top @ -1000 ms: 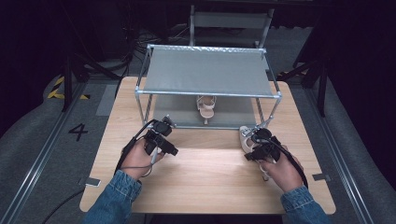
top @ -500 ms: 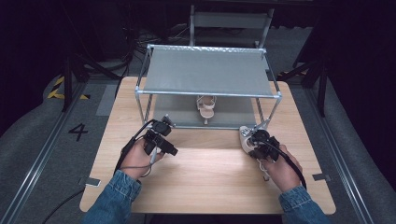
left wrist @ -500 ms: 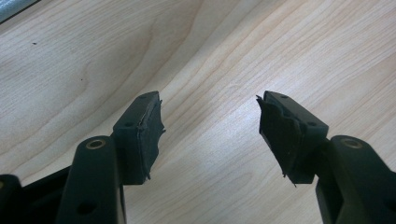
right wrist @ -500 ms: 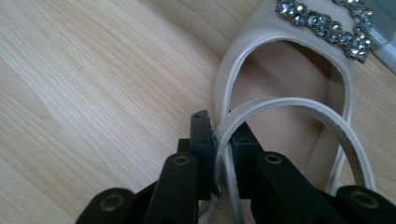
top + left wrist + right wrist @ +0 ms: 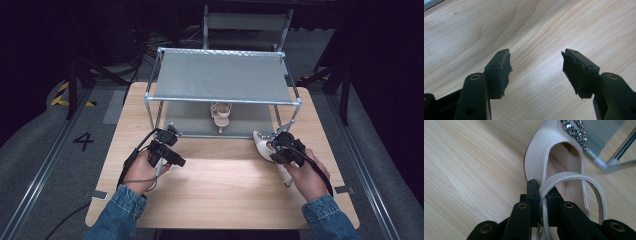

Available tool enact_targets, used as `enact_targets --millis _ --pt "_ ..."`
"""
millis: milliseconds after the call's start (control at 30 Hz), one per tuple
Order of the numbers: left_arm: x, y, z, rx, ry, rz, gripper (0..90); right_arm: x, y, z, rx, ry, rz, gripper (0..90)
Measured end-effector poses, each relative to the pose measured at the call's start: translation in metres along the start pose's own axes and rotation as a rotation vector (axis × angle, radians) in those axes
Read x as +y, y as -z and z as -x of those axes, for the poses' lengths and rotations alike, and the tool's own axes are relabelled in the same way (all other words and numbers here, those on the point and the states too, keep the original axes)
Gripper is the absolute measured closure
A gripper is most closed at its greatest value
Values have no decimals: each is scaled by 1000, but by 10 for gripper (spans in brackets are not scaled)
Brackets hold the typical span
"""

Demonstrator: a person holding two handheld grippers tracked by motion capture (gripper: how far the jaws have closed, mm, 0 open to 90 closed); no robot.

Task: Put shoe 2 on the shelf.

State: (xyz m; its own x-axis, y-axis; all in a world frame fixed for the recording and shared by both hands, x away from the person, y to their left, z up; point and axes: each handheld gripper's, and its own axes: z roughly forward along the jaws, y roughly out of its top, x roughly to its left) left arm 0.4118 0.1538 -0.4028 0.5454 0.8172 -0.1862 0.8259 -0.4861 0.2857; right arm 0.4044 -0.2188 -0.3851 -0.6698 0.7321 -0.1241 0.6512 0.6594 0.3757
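The high-heeled sandal [image 5: 554,162] is pale cream leather with a row of clear stones across the toe end and a thin loop of ankle strap [image 5: 571,178] at the back. It sits at the right of the counter [image 5: 220,195], just near of the right front post of the metal shoe rack [image 5: 225,75], in the right tongs [image 5: 278,145]. The right gripper view shows the grip: those jaws have just been closing and now pinch the cream strap where it meets the heel cup. From the high view the sandal reads as a whitish shape with its thin heel probably slanting toward the near edge, beneath the hand, though that is hard to make out. That view also shows a second sandal [image 5: 220,114] on the rack's lower shelf. The left tongs [image 5: 536,72] stand wide apart over bare wood, holding nothing
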Motion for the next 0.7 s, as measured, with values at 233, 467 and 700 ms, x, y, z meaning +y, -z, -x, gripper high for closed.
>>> enact_targets --millis 233,467,700 --pt "-7 2 -4 5 24 3 396 21 -1 1 -9 31 35 845" --pt "-14 3 -8 8 38 0 395 42 -14 5 -26 48 50 845" --pt "-21 7 -12 11 54 12 396 61 -25 8 -60 59 68 844"
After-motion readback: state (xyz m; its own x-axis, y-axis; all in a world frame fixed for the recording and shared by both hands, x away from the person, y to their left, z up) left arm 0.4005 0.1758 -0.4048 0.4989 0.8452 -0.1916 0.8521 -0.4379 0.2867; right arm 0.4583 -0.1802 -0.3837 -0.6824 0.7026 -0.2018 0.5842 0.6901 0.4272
